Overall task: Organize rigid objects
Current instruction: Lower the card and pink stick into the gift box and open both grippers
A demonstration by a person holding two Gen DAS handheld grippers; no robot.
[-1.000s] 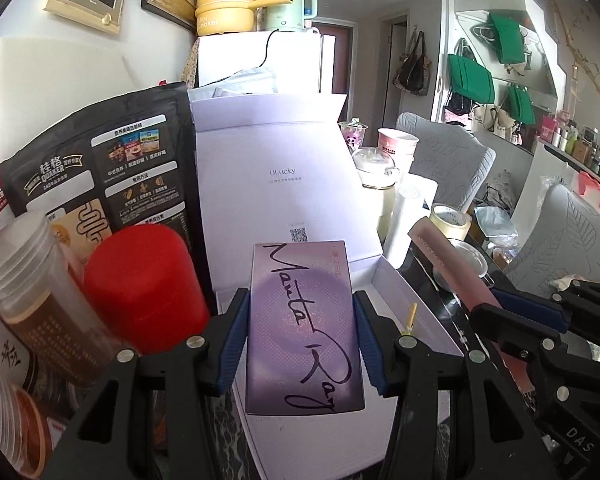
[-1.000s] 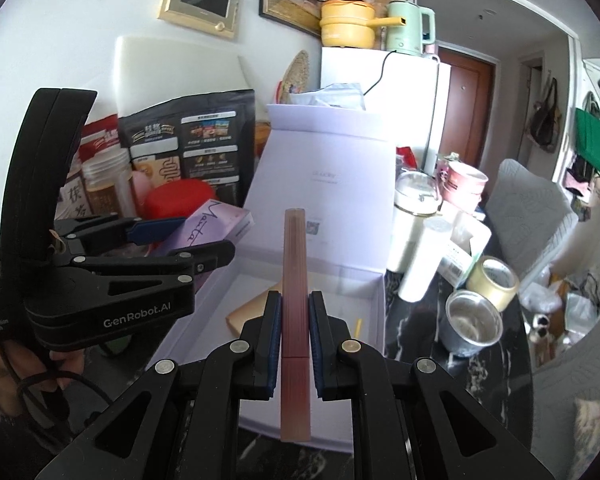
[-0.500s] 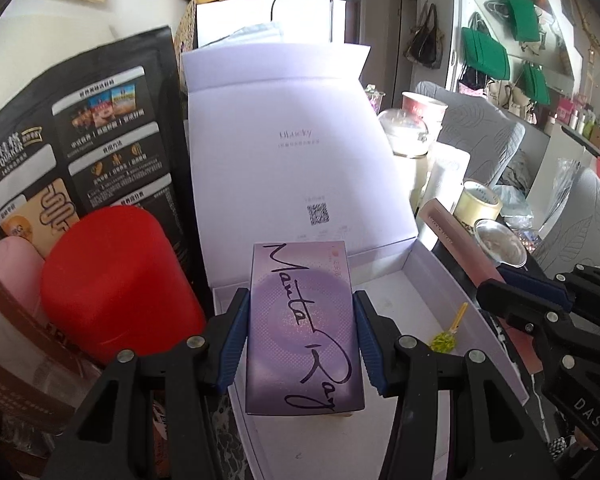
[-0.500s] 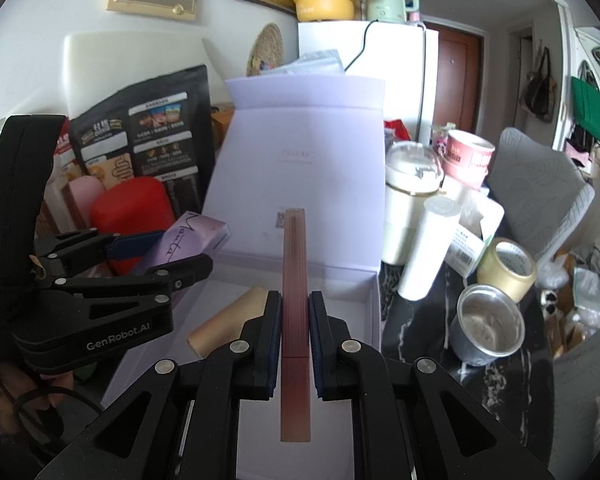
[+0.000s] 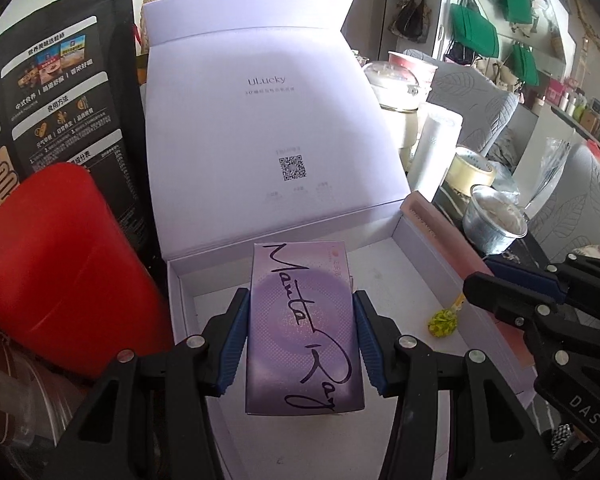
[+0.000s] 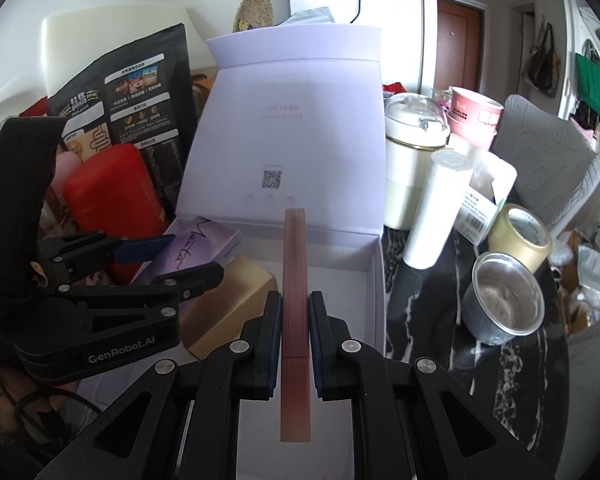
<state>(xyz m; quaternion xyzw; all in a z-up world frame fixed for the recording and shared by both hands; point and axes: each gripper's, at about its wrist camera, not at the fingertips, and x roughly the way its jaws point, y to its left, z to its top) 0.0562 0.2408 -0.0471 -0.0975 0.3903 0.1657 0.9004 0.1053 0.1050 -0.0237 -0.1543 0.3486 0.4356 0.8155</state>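
Note:
My left gripper [image 5: 300, 312] is shut on a purple box [image 5: 304, 332] with black script, held over the left half of an open white gift box [image 5: 416, 248] whose lid stands upright behind it. My right gripper [image 6: 295, 312] is shut on a slim reddish-pink box [image 6: 295, 280], held edge-up over the right half of the same gift box [image 6: 374, 276]. In the right wrist view the left gripper [image 6: 172, 256] with the purple box [image 6: 204, 246] is at the left, above a tan box [image 6: 232, 300] lying inside. The right gripper [image 5: 512, 276] with its pink box [image 5: 440, 232] shows at the right of the left wrist view.
A small yellow-green trinket [image 5: 442, 322] lies on the gift box floor. A red canister [image 5: 60, 264] and a black food pouch [image 5: 56, 92] stand to the left. To the right stand a white roll [image 6: 440, 208], a metal cup [image 6: 504, 300], a tape roll [image 6: 520, 240] and a cream pot [image 6: 416, 160].
Both grippers have moved forward and down toward the open gift box, each keeping its box. The gift box fills more of both views.

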